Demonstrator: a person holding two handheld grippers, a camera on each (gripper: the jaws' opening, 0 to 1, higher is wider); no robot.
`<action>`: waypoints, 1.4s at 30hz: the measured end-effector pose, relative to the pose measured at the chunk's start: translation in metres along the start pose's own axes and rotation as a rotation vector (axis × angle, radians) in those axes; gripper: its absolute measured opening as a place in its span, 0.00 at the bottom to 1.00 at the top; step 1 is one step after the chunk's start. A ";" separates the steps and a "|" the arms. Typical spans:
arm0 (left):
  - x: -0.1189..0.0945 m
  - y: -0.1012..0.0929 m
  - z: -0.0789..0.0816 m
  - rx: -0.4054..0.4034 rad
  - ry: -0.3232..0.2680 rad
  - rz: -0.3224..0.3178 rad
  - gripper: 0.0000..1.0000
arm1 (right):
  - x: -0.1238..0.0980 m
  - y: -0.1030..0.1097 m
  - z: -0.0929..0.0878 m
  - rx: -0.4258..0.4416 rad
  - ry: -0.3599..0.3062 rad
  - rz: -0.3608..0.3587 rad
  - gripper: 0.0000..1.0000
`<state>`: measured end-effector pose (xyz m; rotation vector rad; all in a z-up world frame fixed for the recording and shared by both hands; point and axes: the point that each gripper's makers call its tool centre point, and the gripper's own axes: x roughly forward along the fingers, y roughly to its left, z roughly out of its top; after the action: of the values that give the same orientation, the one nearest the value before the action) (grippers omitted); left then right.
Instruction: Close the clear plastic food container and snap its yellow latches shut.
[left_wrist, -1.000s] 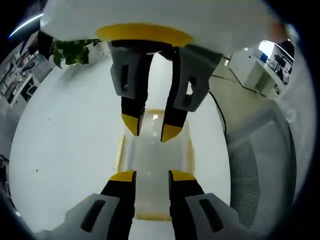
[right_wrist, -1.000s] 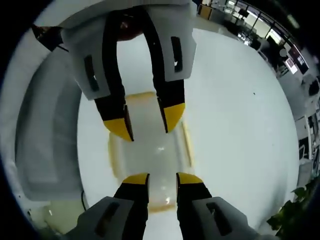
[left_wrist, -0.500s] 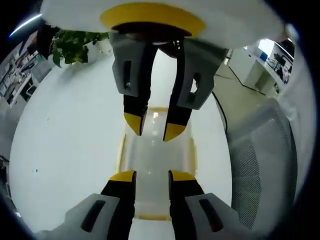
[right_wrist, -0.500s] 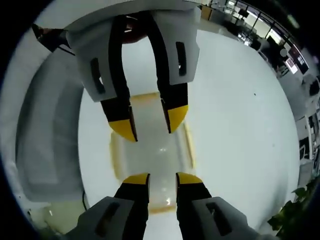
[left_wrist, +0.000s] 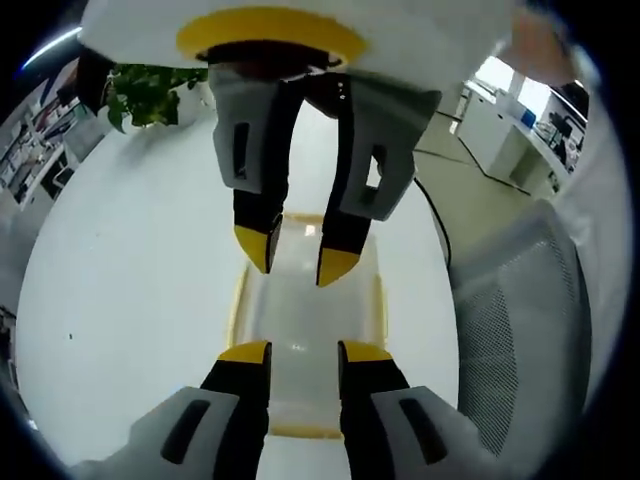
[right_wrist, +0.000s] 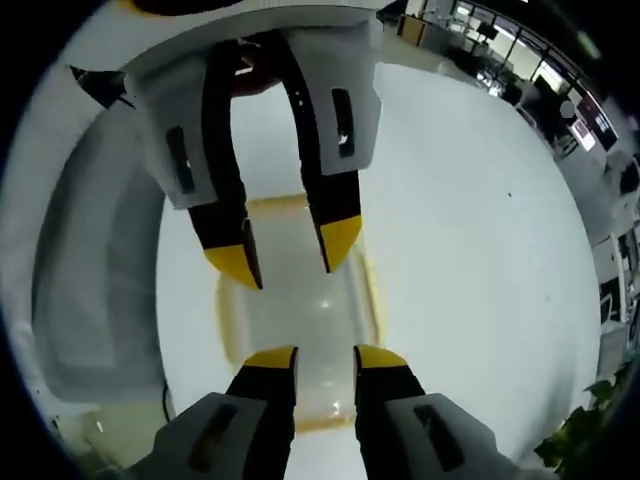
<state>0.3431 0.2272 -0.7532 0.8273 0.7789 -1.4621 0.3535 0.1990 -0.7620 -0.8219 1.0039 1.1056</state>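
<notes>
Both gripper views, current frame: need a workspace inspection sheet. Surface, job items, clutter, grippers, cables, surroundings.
Surface: white table, bare around the container.
Job's things: clear plastic food container lies flat between the two grippers, lid on; yellow latches run along its long sides; whether they are snapped cannot be told.
Clutter: nothing seen on the table.
Grippers: left gripper open, at one short end of the container; right gripper open, at the opposite end, each pointing at the other.
Cables: one dark cable trails off the table edge.
Surroundings: grey mesh chair beside the table; green plant; office desks behind.
</notes>
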 end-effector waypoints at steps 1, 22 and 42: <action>0.000 -0.001 0.000 -0.001 0.000 -0.003 0.25 | 0.000 0.000 0.000 -0.005 0.000 0.002 0.20; 0.002 -0.021 0.008 -0.042 -0.030 -0.053 0.39 | 0.003 -0.011 0.004 -0.044 -0.004 0.012 0.23; 0.007 -0.033 0.001 -0.042 -0.023 -0.032 0.44 | 0.006 -0.021 0.009 -0.058 -0.007 0.023 0.25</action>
<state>0.3097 0.2245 -0.7589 0.7680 0.8068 -1.4761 0.3764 0.2040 -0.7630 -0.8550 0.9814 1.1611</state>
